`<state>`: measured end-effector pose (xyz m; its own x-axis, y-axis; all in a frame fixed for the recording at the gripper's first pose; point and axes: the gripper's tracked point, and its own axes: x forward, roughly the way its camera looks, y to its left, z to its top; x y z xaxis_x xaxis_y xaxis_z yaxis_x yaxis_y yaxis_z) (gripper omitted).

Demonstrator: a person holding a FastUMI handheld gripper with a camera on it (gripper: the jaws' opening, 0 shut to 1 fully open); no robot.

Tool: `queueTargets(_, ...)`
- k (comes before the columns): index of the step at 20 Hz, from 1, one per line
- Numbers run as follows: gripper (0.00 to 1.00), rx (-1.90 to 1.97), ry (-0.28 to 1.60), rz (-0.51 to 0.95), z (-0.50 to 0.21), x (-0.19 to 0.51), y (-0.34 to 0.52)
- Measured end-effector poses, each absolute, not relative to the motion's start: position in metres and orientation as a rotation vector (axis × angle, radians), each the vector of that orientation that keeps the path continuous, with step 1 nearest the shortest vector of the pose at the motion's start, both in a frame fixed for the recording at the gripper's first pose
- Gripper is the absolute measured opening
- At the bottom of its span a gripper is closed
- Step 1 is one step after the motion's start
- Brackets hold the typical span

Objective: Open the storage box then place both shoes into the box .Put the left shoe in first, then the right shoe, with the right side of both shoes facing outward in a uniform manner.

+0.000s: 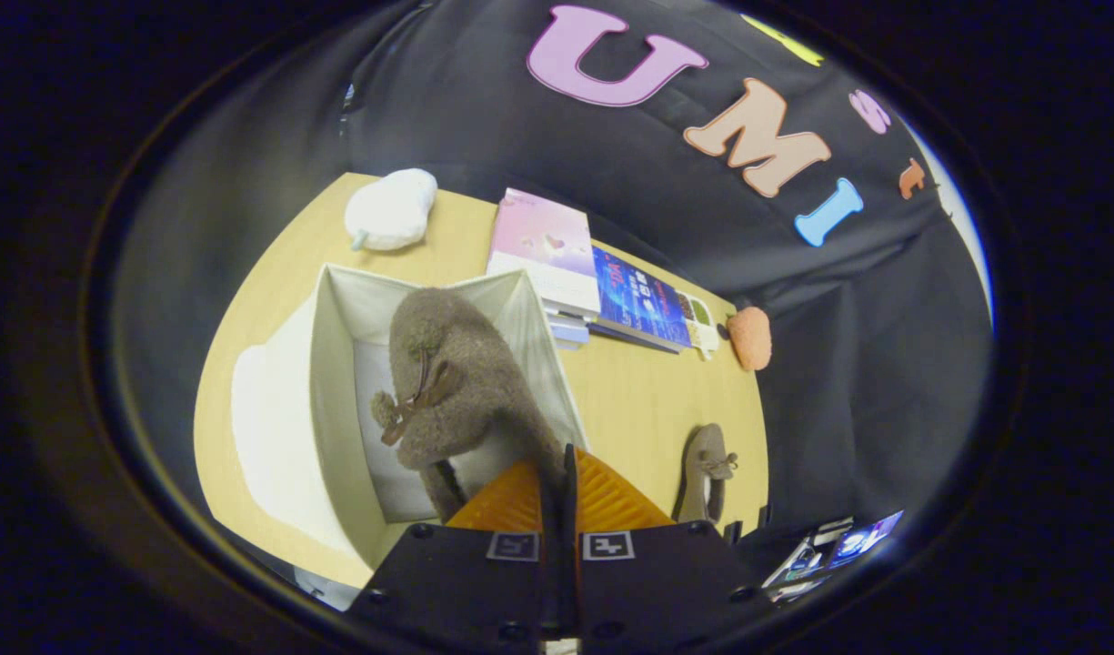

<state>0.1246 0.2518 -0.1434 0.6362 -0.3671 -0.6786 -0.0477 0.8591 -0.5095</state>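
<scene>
The fingers are pinching the shoe by its heel rim, so it is hanging toe-first over the open box, ready for lowering. The second shoe is waiting on the table well to the side of the box, since it goes in afterwards

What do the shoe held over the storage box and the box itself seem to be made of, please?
Shoe: likely fuzzy wool or felt, matte, nubby nap, with a smooth bow. Storage box: probably fabric, pale, matte, soft-creased walls. The gripper jaws stand nearly together at the shoe's heel.
</scene>
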Motion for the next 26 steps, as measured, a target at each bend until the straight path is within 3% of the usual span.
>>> queueTargets(8,0.04,-0.485,0.971,-0.156,-0.171,0.134,0.28)
queueTargets(20,0.04,-0.389,1.163,0.023,-0.289,0.137,0.315)
queueTargets(26,0.06,-0.429,1.207,0.053,-0.313,0.136,0.307)
